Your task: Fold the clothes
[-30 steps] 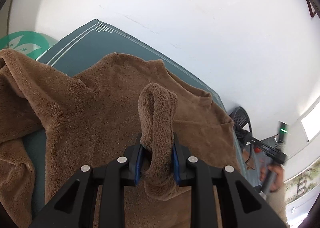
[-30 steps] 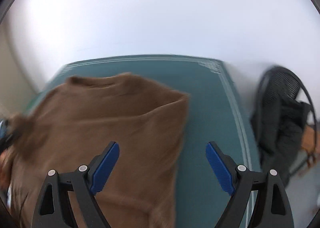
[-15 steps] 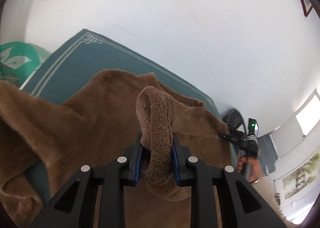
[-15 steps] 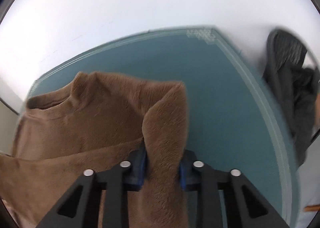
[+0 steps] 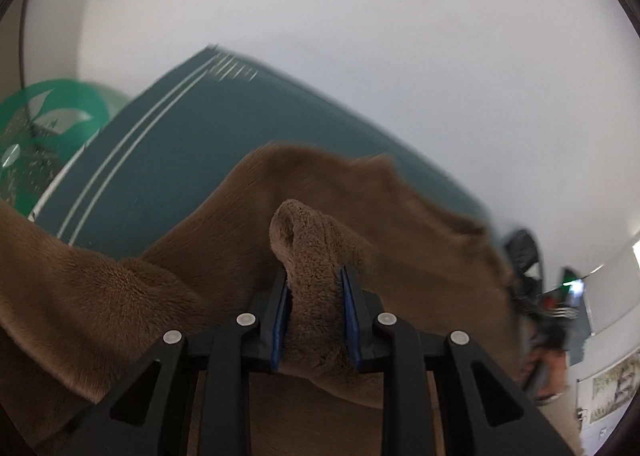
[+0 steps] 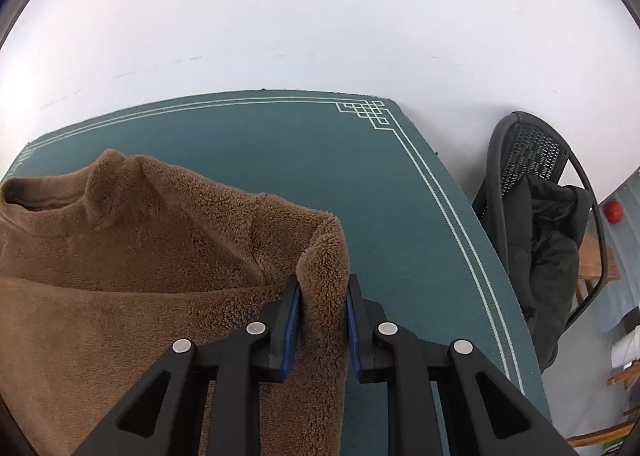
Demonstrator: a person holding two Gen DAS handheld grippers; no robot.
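Note:
A brown fleece sweater (image 6: pixel 140 240) lies on a dark green mat (image 6: pixel 280 152) with white border lines. My right gripper (image 6: pixel 322 300) is shut on a raised fold at the sweater's right edge, near the shoulder. The collar (image 6: pixel 52 192) shows at the far left of that view. In the left wrist view my left gripper (image 5: pixel 314 296) is shut on another bunched fold of the same sweater (image 5: pixel 120 296), which stands up between the blue pads. The other hand-held gripper (image 5: pixel 560 320) shows blurred at the right edge, with a hand on it.
A white wall rises behind the mat. A black mesh chair (image 6: pixel 532 160) with a dark garment (image 6: pixel 556 232) draped on it stands right of the mat. A green round object (image 5: pixel 48 124) sits beyond the mat's left corner.
My right gripper came down onto the sweater's right edge and went from wide open to shut on it. My left gripper, still holding its fold, has shifted, and more green mat shows beyond the sweater.

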